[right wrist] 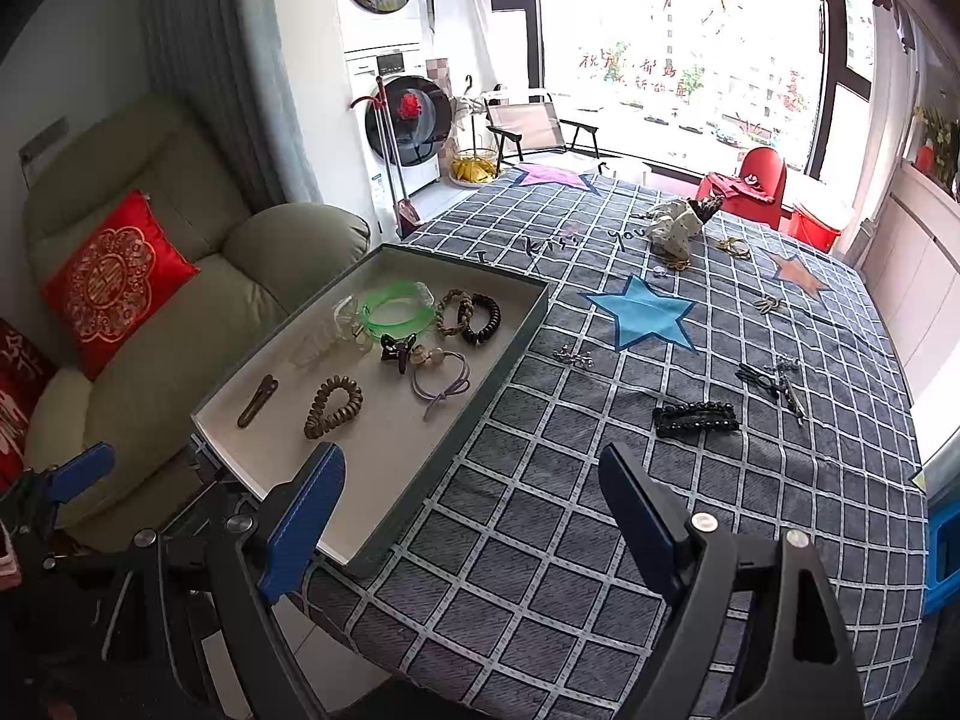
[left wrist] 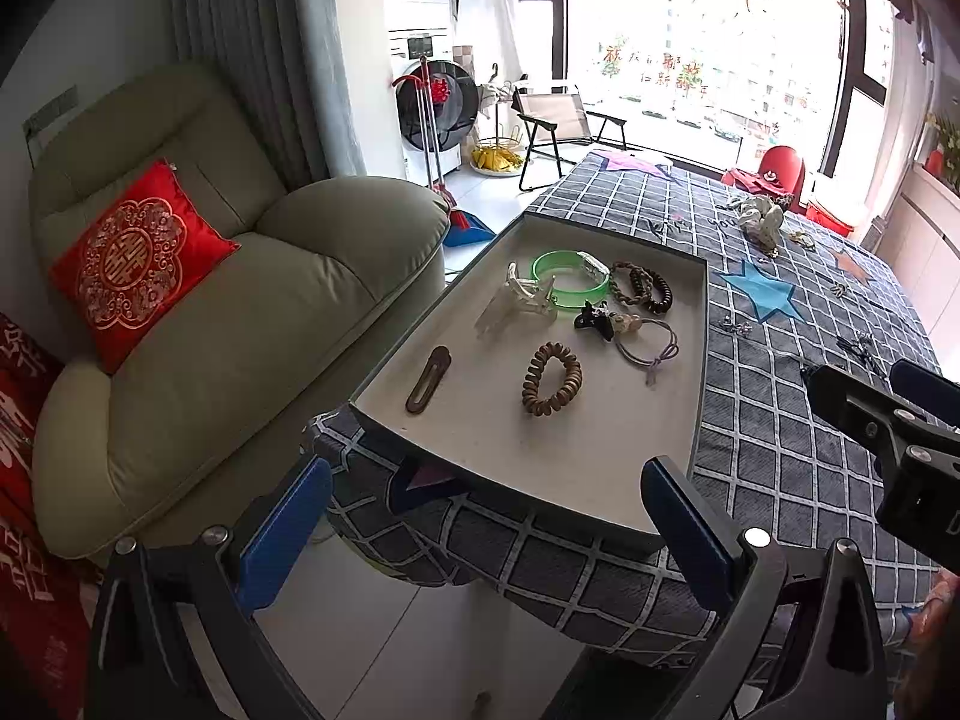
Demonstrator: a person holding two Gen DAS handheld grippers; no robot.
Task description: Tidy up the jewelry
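A shallow grey tray (left wrist: 699,372) (right wrist: 456,420) sits at the table's left corner. It holds a green bangle (left wrist: 570,285) (right wrist: 396,307), a clear claw clip (left wrist: 516,303), dark bead bracelets (left wrist: 645,288) (right wrist: 471,315), a brown coil tie (left wrist: 551,379) (right wrist: 333,399), a brown snap clip (left wrist: 427,379) (right wrist: 257,401), a small black clip (right wrist: 397,351) and a purple hair tie (left wrist: 651,348) (right wrist: 441,385). A black beaded barrette (right wrist: 696,418) lies loose on the cloth. My left gripper (left wrist: 489,534) is open and empty before the tray's near edge. My right gripper (right wrist: 471,516) is open and empty above the cloth.
The table has a grey checked cloth (right wrist: 600,540) with star patches. A scrunchie pile (right wrist: 681,225), silver clips (right wrist: 573,357), black pins (right wrist: 774,381) and gold pieces (right wrist: 735,247) lie scattered on it. A green armchair (left wrist: 240,276) with a red cushion (left wrist: 141,258) stands left of the table.
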